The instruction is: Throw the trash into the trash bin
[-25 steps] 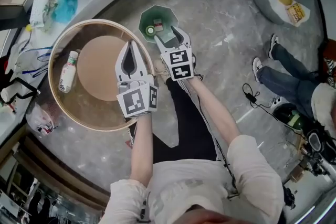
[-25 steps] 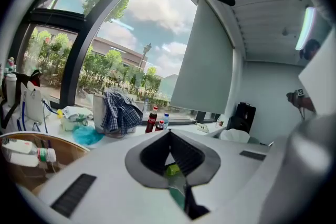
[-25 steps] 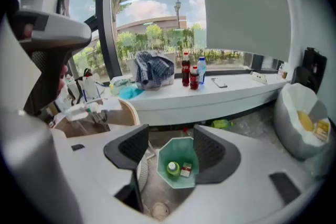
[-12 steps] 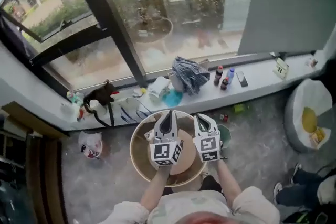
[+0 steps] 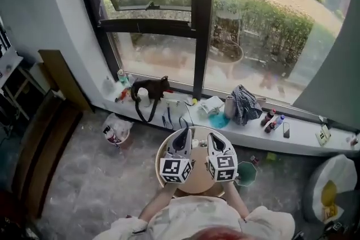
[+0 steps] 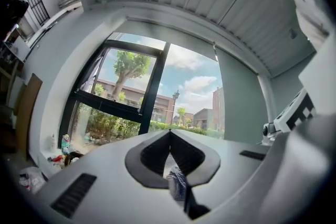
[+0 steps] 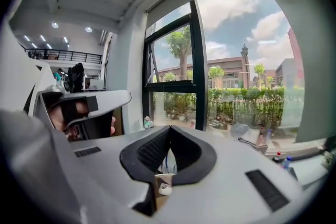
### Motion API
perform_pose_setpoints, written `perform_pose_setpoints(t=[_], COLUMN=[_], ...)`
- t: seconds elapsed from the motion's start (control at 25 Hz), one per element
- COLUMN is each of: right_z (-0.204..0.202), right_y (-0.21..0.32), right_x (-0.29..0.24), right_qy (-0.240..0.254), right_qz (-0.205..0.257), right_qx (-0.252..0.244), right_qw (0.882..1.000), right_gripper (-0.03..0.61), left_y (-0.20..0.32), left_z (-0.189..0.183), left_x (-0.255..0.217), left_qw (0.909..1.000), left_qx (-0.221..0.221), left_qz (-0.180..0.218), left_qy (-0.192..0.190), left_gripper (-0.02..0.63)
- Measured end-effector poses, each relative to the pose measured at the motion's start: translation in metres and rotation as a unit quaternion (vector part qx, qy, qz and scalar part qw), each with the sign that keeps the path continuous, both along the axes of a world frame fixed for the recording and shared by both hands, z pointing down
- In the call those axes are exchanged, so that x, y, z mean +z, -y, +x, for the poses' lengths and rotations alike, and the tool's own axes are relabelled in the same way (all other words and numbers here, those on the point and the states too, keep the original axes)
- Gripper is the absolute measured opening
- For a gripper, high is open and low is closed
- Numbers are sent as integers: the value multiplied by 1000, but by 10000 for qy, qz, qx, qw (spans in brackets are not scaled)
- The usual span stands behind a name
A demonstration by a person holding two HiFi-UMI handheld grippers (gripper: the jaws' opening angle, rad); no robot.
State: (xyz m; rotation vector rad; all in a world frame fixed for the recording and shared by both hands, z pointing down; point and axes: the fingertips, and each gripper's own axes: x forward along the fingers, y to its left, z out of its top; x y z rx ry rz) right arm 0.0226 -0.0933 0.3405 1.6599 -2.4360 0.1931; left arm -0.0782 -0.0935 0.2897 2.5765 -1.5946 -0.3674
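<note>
Left hand-held gripper [image 5: 184,132]: held over the round bench, its jaws pressed together at the tips with nothing between them; its own view looks out towards the window.
Right hand-held gripper [image 5: 213,137]: just beside the left one and pointing the same way, jaws likewise closed tip to tip and empty.
Trash bin [image 5: 246,173]: green, standing on the floor just beside the bench's right edge and below the window sill; its contents are too small to make out.
Bench [image 5: 158,163]: round, with a tan top inside a pale rim, set close to the window sill, mostly covered in the head view by the two grippers.
Window sill [image 5: 306,142]: a long white ledge under the dark-framed window [image 5: 201,19], crowded with things.
Black bag [image 5: 148,89]: towards the sill's left end.
Checked cloth [image 5: 246,104]: bunched up near the sill's middle, to the right of the window's upright bar.
Bottles [image 5: 270,121]: two, just right of the cloth.
Plastic bag [image 5: 116,131]: crumpled on the floor, left of the bench and against the wall under the sill.
Person [image 5: 270,221]: pale sleeves at the picture's bottom edge.
</note>
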Motion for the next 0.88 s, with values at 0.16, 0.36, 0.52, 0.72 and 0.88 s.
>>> perform_pose_setpoints(t=[0.16,0.36,0.52,0.72,0.88], right_z=[-18,-27,-27,-28,-37], right_y=[5,6,9,17,20], right_x=[-8,-9,-8,-5,4], right_qy=[200,177,181,125,-12], right_qz=[2,56,49,68,-121], right_qx=[-265,-374,-399,-469,-899], right_qw=[9994,9991,9990,9988,9959], right_gripper=[15,15,14,15,15], left_y=[4,5,9,22,28], left_z=[-2,-3,-3,-5,-3], left_x=[-1,-12,-18,-10,-5], left_qw=[9999,10000,9999,9997,9990], left_qx=[-71,-44,-4,1,38], left_qz=[-23,-7,81,-35,-121], left_qy=[147,-13,-108,-226,-430], left_gripper=[11,11,11,11,11])
